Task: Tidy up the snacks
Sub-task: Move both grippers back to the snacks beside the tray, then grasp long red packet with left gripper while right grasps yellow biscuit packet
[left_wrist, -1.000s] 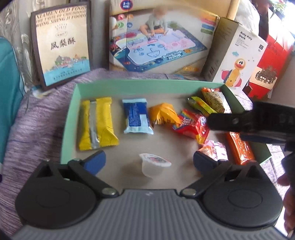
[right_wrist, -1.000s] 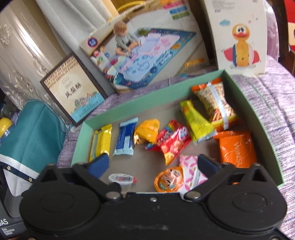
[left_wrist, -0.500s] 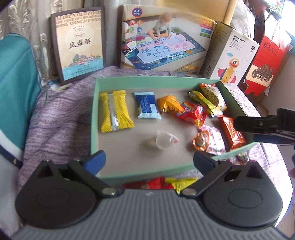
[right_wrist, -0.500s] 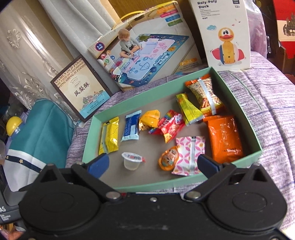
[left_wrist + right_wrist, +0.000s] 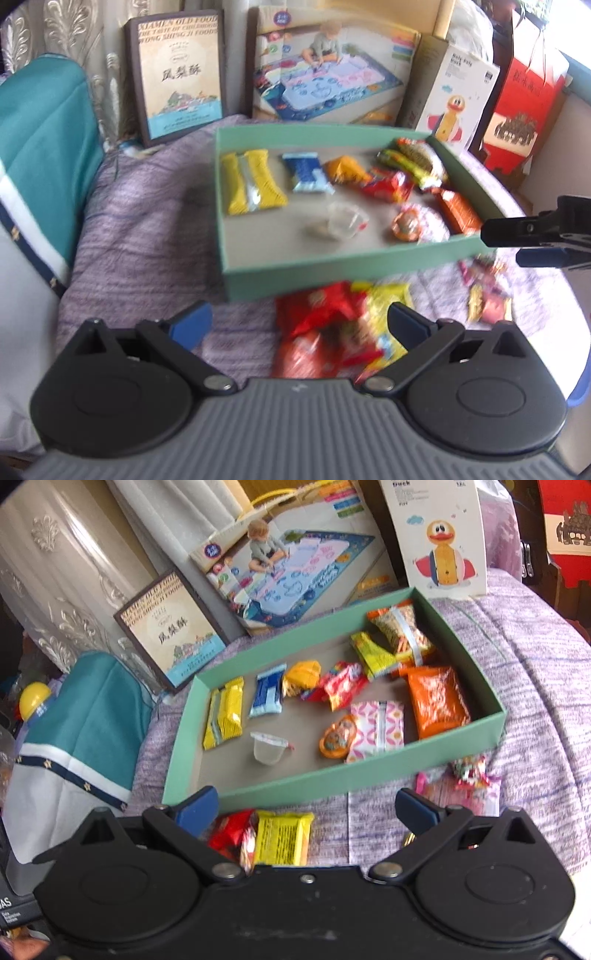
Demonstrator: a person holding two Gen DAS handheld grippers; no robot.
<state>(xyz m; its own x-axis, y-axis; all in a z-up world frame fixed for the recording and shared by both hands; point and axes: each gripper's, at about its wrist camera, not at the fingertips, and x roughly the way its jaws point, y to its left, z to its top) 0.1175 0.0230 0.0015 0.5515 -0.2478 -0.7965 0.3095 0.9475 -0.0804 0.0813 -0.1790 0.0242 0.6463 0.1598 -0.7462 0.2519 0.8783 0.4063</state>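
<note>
A green box sits on a purple cloth and holds several snacks: a yellow pack, a blue pack, a clear jelly cup and an orange pack. Loose red and yellow packs lie in front of the box. More small sweets lie at the right. My left gripper is open and empty over the loose packs. My right gripper is open and empty, and it shows at the right edge of the left wrist view.
A brown pastry box, a play-mat box, a duck toy box and a red bag stand behind the green box. A teal cushion is at the left.
Both grippers have pulled back from the green box. The box's front wall and the loose packs in front of it have come into view. Both stay open.
</note>
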